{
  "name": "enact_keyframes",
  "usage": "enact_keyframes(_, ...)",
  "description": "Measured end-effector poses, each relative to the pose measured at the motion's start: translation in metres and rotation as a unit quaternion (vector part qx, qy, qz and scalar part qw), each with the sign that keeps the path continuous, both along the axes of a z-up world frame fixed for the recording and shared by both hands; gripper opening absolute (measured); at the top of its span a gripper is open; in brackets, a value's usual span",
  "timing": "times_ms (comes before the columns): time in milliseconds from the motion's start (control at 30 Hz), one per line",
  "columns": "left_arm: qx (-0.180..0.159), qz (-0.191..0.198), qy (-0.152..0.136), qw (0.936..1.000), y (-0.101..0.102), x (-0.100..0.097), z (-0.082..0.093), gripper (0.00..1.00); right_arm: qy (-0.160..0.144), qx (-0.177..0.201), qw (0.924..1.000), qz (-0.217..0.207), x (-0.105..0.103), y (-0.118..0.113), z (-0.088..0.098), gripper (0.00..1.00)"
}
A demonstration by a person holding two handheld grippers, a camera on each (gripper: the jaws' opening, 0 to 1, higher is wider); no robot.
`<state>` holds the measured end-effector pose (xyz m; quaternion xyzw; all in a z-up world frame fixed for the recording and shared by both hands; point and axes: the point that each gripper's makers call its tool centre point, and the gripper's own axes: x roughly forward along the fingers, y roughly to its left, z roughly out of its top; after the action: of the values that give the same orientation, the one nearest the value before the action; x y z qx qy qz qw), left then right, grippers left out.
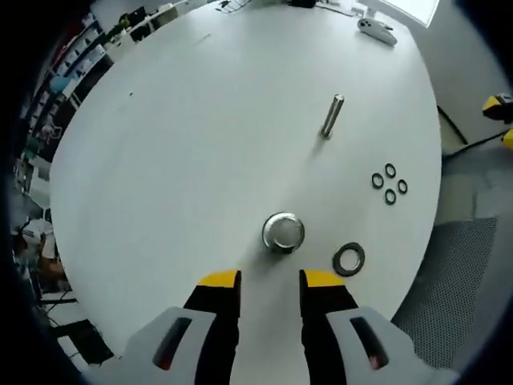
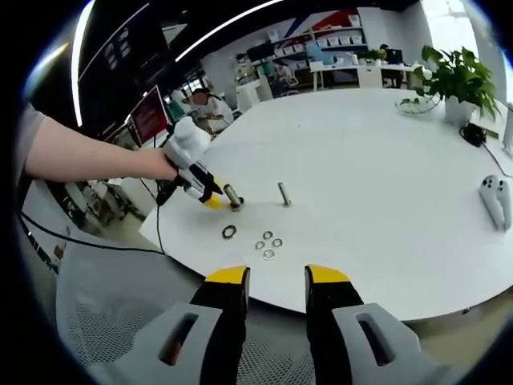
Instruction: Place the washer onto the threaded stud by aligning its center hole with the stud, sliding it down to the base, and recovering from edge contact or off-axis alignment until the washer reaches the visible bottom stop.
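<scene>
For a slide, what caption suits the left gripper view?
Open left gripper poised over a stud on a white table, large washer beside it.

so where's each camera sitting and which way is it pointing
Left gripper view: rides the left gripper, looking down at the table, round metal nut, large washer, stud and four small washers.
Right gripper view: rides the right gripper, held off the table edge, looking across it; the person's forearm shows.
Shared: table, stud, washers, nut, left gripper.
</scene>
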<state>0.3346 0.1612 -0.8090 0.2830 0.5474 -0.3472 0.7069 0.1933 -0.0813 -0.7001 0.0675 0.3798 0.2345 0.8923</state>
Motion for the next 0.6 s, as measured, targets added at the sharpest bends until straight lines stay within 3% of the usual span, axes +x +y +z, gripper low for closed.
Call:
enact_keyframes(167,-0.016,0.024,0.002,0.9996,-0.001,-0.010,0.005,0.28,0.000,0.001,1.0000,0.002,0.000,0.001,0.000,0.30)
enact_keyframes(333,-0.011,-0.002,0.003,0.9999,-0.014,-0.029,0.001,0.28,-0.001,0.001,1.0000,0.009,-0.001,0.002,0.001,0.30)
enact_keyframes(533,-0.014,-0.008,0.008,0.9998,-0.028,-0.043,-0.005,0.28,-0.002,0.006,0.9999,0.008,-0.001,0.003,0.002,0.31)
enact_keyframes(600,-0.001,-0.033,0.005,0.9994,-0.029,-0.046,-0.005,0.28,0.000,0.008,0.9999,0.007,-0.001,0.003,0.002,0.31)
